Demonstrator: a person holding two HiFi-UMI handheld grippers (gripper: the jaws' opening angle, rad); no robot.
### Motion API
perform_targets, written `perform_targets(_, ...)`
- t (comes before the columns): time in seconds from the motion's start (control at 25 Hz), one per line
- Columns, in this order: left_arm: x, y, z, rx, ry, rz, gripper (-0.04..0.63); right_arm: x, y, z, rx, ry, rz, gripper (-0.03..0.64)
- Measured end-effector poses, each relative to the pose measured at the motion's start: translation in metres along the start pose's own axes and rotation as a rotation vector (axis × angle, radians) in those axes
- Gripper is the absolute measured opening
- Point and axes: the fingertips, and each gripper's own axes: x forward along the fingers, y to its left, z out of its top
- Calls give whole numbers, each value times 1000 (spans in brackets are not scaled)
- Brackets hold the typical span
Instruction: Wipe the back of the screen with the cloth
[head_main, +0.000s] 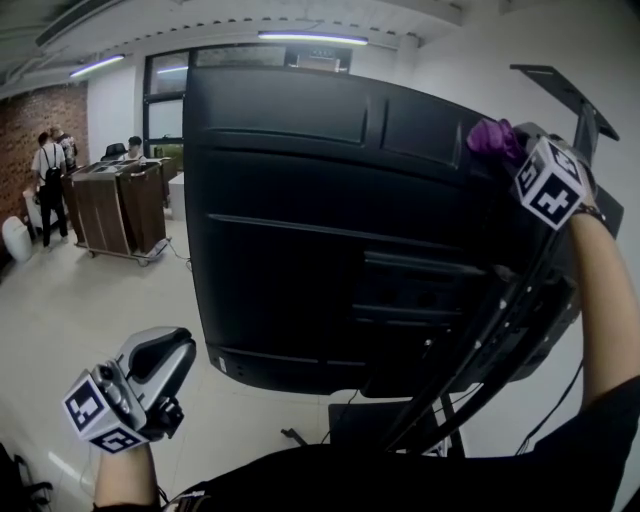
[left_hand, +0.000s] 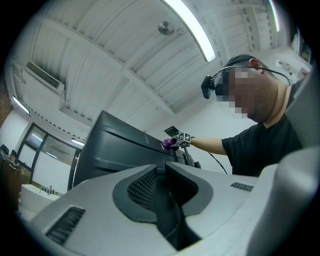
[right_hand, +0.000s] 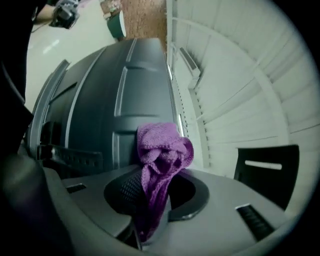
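The large black back of the screen (head_main: 320, 220) fills the middle of the head view, tilted on its stand. My right gripper (head_main: 505, 150) is up at the screen's upper right part, shut on a bunched purple cloth (head_main: 492, 137) that presses against the black panel. In the right gripper view the purple cloth (right_hand: 160, 160) sticks out between the jaws in front of the ribbed screen back (right_hand: 110, 95). My left gripper (head_main: 175, 365) hangs low at the lower left, away from the screen, jaws closed with nothing between them. The left gripper view shows the screen (left_hand: 120, 150) and the distant cloth (left_hand: 169, 143).
Black stand arms and brackets (head_main: 500, 340) cross under the screen's right side, with a cable hanging near them. A wooden counter on wheels (head_main: 120, 205) and people (head_main: 48, 170) stand far back on the left. A white wall is on the right.
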Motion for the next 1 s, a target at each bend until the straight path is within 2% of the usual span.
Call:
perform_targets(0.12, 2, 0, -2, -4, 0, 1, 49, 0, 0, -14, -6, 44, -16, 104)
perform_targets(0.24, 2, 3, -3, -7, 10, 6, 49, -17, 5, 26, 50, -87, -12, 104)
perform_targets(0.36, -4, 6, -3, -7, 17, 16, 49, -44, 33, 116, 56, -310, 15, 104)
perform_targets(0.48, -17, 7, -2, -11, 7, 28, 49, -59, 87, 225, -53, -481, 84, 104)
perform_targets(0.6, -38, 9, 1, -19, 1, 49, 49, -58, 130, 320, -177, -563, 99, 106)
perform_targets(0.72, -59, 10, -1, -26, 10, 69, 49, -49, 153, 382, -283, -552, 63, 105)
perform_targets(0.84, -73, 12, -2, -34, 16, 88, 49, -42, 157, 397, -284, -536, 65, 105)
perform_targets(1.0, -78, 13, 0, -30, 23, 90, 49, -40, 154, 364, -272, -514, 63, 107)
